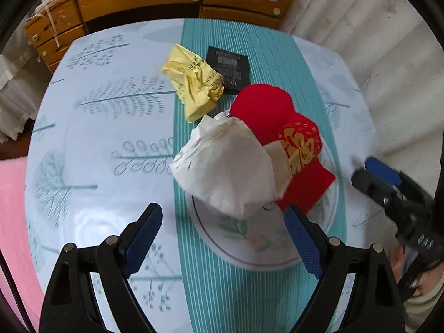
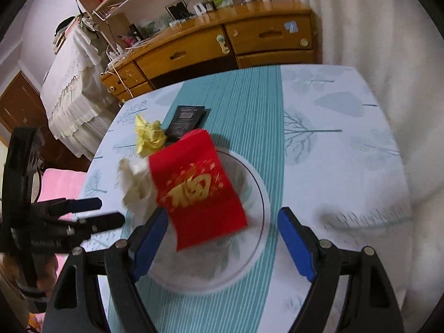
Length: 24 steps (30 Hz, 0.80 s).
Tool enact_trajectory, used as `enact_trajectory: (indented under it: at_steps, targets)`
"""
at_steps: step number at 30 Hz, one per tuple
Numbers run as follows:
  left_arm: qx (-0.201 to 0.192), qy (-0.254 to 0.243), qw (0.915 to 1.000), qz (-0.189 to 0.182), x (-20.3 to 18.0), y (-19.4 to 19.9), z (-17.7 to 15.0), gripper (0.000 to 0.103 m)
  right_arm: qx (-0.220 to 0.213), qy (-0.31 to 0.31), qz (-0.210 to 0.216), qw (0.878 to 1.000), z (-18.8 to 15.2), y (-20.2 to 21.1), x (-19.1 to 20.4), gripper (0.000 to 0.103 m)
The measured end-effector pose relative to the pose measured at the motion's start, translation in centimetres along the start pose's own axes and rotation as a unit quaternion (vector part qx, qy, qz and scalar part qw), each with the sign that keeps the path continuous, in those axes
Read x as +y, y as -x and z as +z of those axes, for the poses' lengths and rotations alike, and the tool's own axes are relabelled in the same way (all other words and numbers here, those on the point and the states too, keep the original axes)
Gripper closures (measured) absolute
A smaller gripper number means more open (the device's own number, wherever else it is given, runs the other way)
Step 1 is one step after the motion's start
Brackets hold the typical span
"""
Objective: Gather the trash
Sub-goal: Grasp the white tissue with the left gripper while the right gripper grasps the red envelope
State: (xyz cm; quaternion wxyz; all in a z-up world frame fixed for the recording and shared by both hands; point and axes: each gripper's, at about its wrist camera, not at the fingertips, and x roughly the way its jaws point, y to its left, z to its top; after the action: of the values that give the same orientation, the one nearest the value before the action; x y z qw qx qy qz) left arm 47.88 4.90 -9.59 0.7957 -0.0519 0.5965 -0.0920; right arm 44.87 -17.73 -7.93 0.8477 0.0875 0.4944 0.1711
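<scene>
A round table (image 2: 333, 149) in a teal-striped, tree-printed cloth stands before a wooden dresser (image 2: 222, 47), with trash gathered on and beside a plate (image 2: 258, 202).

The left gripper (image 1: 223, 230) has its blue-padded fingers (image 1: 144, 236) spread wide and holding nothing, hovering over the near rim of the plate, just short of a crumpled white tissue (image 1: 224, 163) that lies on it. The right gripper (image 2: 222, 236) is likewise spread and empty, its fingers either side of the plate's near half. A red envelope (image 2: 198, 188) with gold characters lies on the plate against the tissue. Beyond the plate, on the cloth, sit a crumpled yellow paper (image 1: 193, 82) and, touching it, a flat black packet (image 1: 229, 68).
</scene>
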Motion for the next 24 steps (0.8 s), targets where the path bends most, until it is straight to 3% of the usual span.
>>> enact_trajectory:
  at_steps: [9,20,24]
  targets:
    - [0.026,-0.020,0.9994,0.010,-1.0,-3.4,2.5,0.014,0.027,0.006,0.039,0.999,2.5,-4.0,-0.6,0.022]
    - [0.017,-0.012,0.9998,-0.007,-0.9,-4.8,4.3,0.015,0.063,0.034,0.078,0.994,3.2,-7.2,-0.5,0.022]
    - [0.012,-0.008,0.9998,-0.011,-0.7,-4.9,4.2,0.015,0.067,0.061,0.092,0.992,3.7,-7.6,-0.3,0.029]
